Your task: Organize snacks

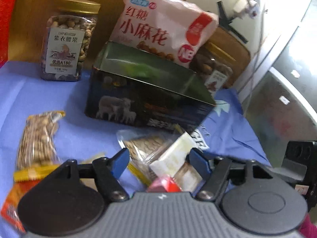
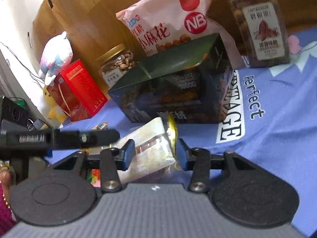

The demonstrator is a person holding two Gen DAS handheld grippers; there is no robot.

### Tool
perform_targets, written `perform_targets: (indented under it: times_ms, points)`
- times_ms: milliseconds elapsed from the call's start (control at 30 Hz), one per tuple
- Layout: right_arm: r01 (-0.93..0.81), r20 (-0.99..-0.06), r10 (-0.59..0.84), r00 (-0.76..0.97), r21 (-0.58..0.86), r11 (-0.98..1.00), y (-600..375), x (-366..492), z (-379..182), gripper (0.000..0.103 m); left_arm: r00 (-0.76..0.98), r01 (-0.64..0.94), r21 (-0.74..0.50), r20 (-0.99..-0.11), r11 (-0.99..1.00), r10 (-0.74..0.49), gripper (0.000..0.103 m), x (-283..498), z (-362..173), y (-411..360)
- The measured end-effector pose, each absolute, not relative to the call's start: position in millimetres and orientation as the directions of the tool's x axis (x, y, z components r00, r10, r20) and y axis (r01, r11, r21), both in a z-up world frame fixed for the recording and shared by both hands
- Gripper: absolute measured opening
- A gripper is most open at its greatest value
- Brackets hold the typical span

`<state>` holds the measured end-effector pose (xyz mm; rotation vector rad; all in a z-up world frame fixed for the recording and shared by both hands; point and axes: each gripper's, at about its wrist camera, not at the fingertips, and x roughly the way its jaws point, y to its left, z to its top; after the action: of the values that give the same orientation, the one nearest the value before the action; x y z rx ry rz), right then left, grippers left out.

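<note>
The right gripper [image 2: 154,154] is clamped on a pale snack packet [image 2: 147,148]: both blue pads press its sides. The packet is a soft, clear film wrapper around a cream, block-shaped filling, with a crimped gold seal at its far end. It sits just near of the dark box [image 2: 172,91].

The left gripper [image 1: 158,160] stands with its jaws apart. Small packets lie between and beyond them, with no pad pressing on any: a clear packet of tan wafers [image 1: 146,148], a white wrapped bar [image 1: 174,156] and a red wrapper [image 1: 164,185] closest to the camera.

The dark box is rectangular, glossy card, with a green-tinted lid and printed sheep on its near side. A pink bag [image 1: 162,23] of crinkled film with red lettering leans against its far edge. To the left stands a clear, square-shouldered cashew jar [image 1: 67,45] with a ribbed gold lid. A second jar [image 2: 259,29], holding darker nuts, stands at the far right. A long clear nut packet [image 1: 37,144] with yellow ends lies at the near left.

All items rest on a blue cloth [image 2: 277,119], soft and slightly wrinkled, printed with white lettering. A red carton [image 2: 79,89] with a cord handle stands at the far left, beside plush toys [image 2: 55,55].
</note>
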<state>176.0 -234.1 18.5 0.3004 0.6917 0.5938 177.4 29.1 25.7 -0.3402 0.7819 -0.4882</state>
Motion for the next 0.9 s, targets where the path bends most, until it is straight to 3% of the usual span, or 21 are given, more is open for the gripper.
perform_targets:
  times_ms: [133, 333, 367, 567, 667, 900]
  points:
    - [-0.467, -0.436, 0.588, 0.681, 0.359, 0.808, -226.9, 136.8, 41.3, 0.02, 0.594, 0.289, -0.538, -0.548, 0.792, -0.589, 0.068, 162.3, 25.1, 41.0]
    - [-0.566, -0.306, 0.528, 0.793, -0.048, 0.823, -179.9, 48.2, 52.3, 0.02, 0.595, 0.301, -0.623, -0.469, 0.722, -0.653, 0.076, 123.0, 24.7, 69.6]
    - [-0.582, -0.297, 0.538, 0.789, -0.078, 0.81, -174.2, 38.8, 51.2, 0.015, 0.599, 0.295, -0.631, -0.462, 0.717, -0.653, 0.076, 115.8, 24.2, 76.4]
    - [-0.714, -0.344, 0.646, 0.682, -0.119, 0.69, -136.8, 5.3, 38.1, 0.013, 0.636, 0.287, -0.668, -0.403, 0.686, -0.658, 0.077, 71.6, 29.2, 117.4]
    - [-0.755, -0.378, 0.675, 0.633, -0.112, 0.646, -125.4, -2.3, 32.1, 0.013, 0.653, 0.288, -0.667, -0.388, 0.687, -0.65, 0.084, 55.1, 32.6, 127.4]
    - [-0.706, -0.321, 0.671, 0.669, 0.008, 0.708, -153.9, 6.2, 53.4, 0.017, 0.637, 0.301, -0.664, -0.394, 0.684, -0.662, 0.084, 57.9, 37.7, 123.5]
